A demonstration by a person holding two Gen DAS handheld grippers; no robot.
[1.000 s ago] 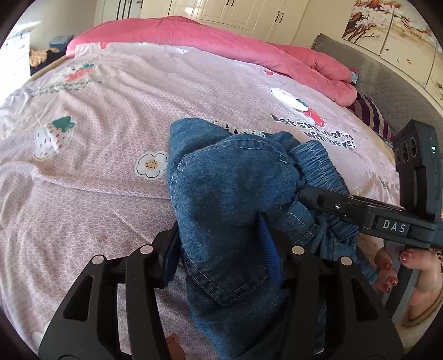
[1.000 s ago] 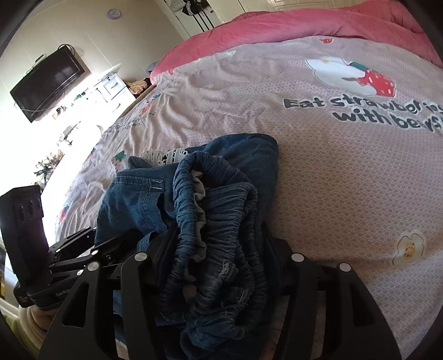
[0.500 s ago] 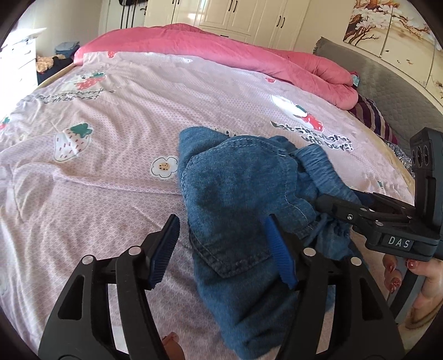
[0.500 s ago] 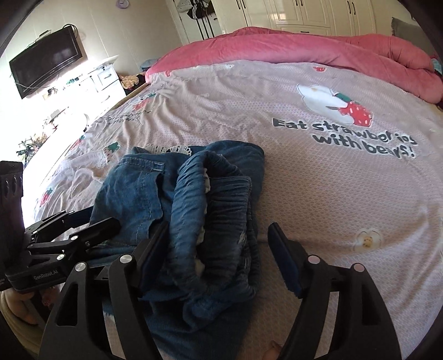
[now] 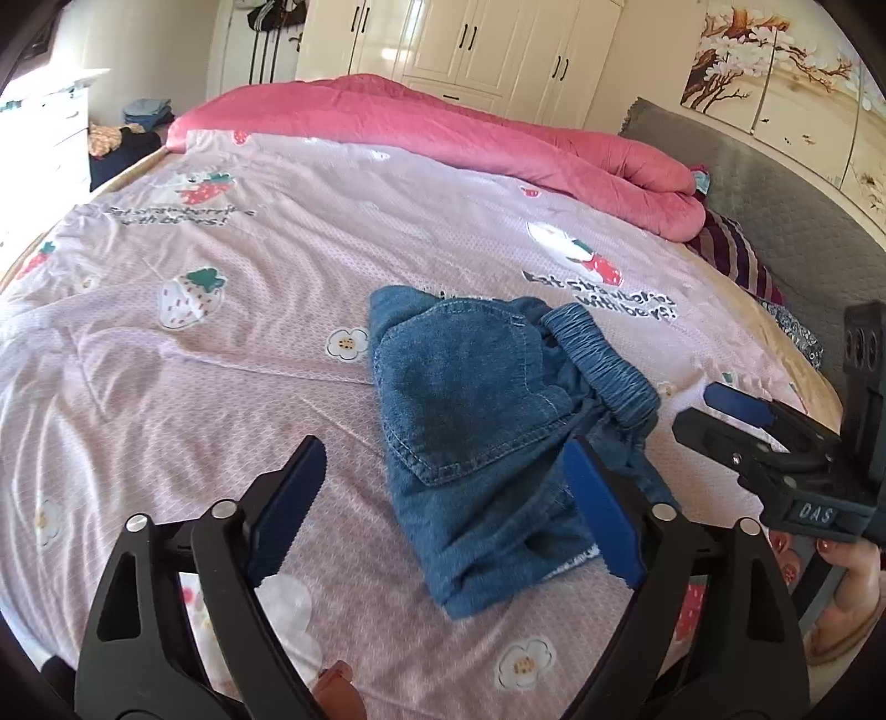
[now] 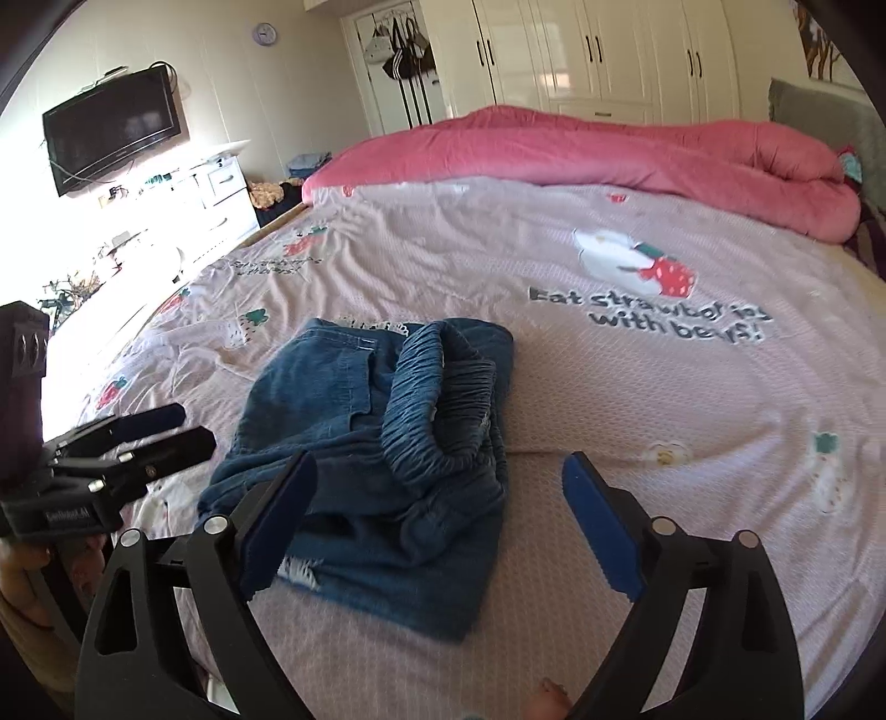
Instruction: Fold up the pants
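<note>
bare bedsheet [image 5: 166, 387] all round folded pants [image 5: 476, 421]; pink quilt [image 5: 443, 138] heaped along far edge.

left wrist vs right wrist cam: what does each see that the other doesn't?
Left wrist only: wall painting, striped pillow.
Right wrist only: wall TV, clock, white dresser.
Both: folded denim pants lying free on the strawberry bedsheet, pink quilt, left hand-held gripper and right hand-held gripper, jaws opening, nothing gripped.
</note>
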